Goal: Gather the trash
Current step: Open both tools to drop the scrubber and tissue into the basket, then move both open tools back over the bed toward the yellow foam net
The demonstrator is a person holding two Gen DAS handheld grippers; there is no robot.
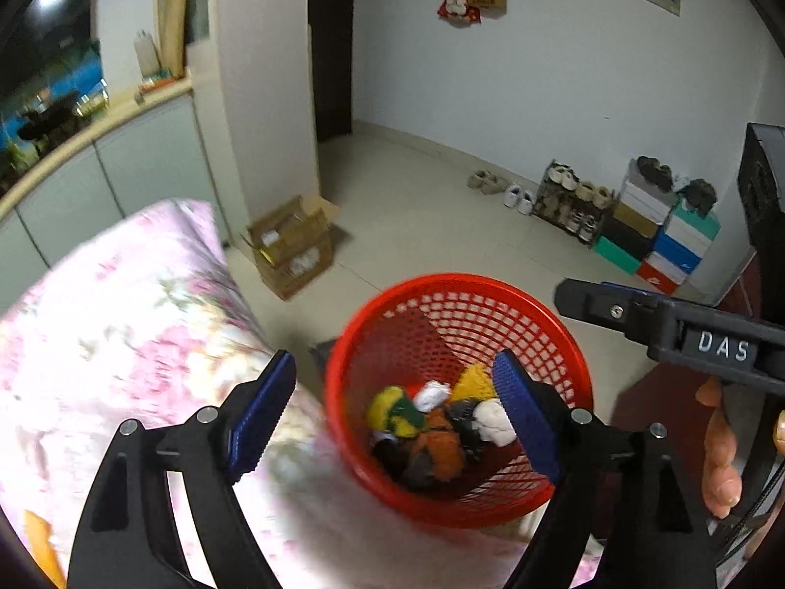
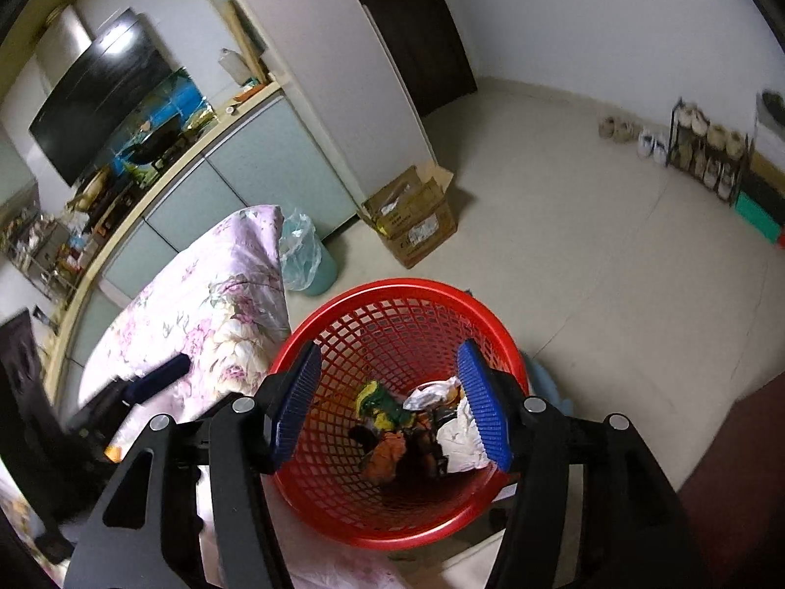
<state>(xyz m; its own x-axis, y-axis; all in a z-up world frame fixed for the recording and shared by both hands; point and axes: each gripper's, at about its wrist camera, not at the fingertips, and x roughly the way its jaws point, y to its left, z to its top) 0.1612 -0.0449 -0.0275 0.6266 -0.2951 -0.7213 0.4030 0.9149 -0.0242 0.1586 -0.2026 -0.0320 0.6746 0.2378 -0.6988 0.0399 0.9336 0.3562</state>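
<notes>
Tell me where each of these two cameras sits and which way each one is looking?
Left wrist: sits on the left gripper, looking down along its blue-padded fingers into the red basket of trash; the right gripper and a hand show at right.
Right wrist: sits on the right gripper, looking down between its open fingers into the red basket.
Shared: basket, floral cloth, cardboard box, shoe rack.

The basket (image 2: 314, 324) is red. The cloth (image 2: 216, 294) is pink with flowers. The gripper pads (image 1: 525, 417) are blue.
</notes>
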